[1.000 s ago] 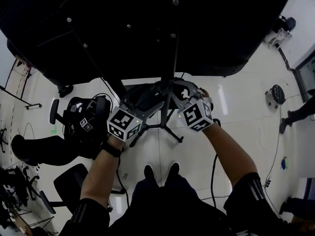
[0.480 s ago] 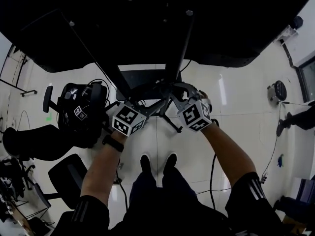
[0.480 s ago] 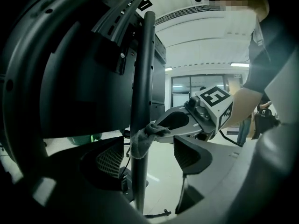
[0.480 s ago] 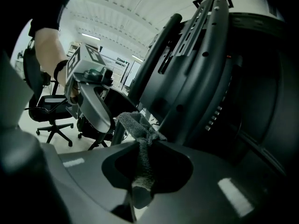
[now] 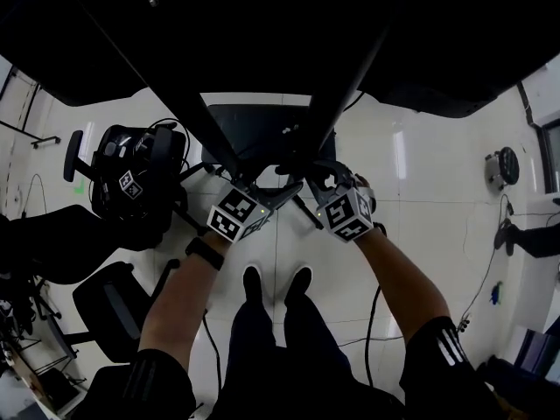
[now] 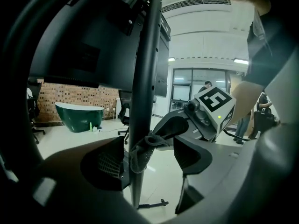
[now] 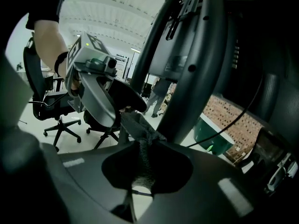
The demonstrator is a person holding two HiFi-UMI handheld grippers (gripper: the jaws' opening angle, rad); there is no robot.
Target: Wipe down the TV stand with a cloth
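Note:
The TV stand is black, with slanted poles [image 5: 343, 86] running up under the big dark TV [image 5: 280, 24] and a base plate [image 5: 249, 129] on the white floor. A grey cloth [image 6: 140, 154] is looped round one pole [image 6: 142, 78]. My left gripper [image 5: 273, 196] and right gripper [image 5: 306, 180] meet at that pole, close together, each shut on an end of the cloth. In the right gripper view the cloth [image 7: 142, 160] hangs between my right jaws, and the left gripper [image 7: 122, 105] pinches its other end beside the pole [image 7: 201, 73].
Black office chairs [image 5: 131, 182] stand at the left, another [image 5: 114, 309] by my left arm. My feet [image 5: 273, 283] are just behind the stand's legs. A cable [image 5: 374, 313] trails on the floor at the right. A green tub [image 6: 77, 115] stands far off.
The TV and its poles now fill more of the head view, as the view has shifted down. Both grippers stay together at the pole; the left one has shifted slightly right.

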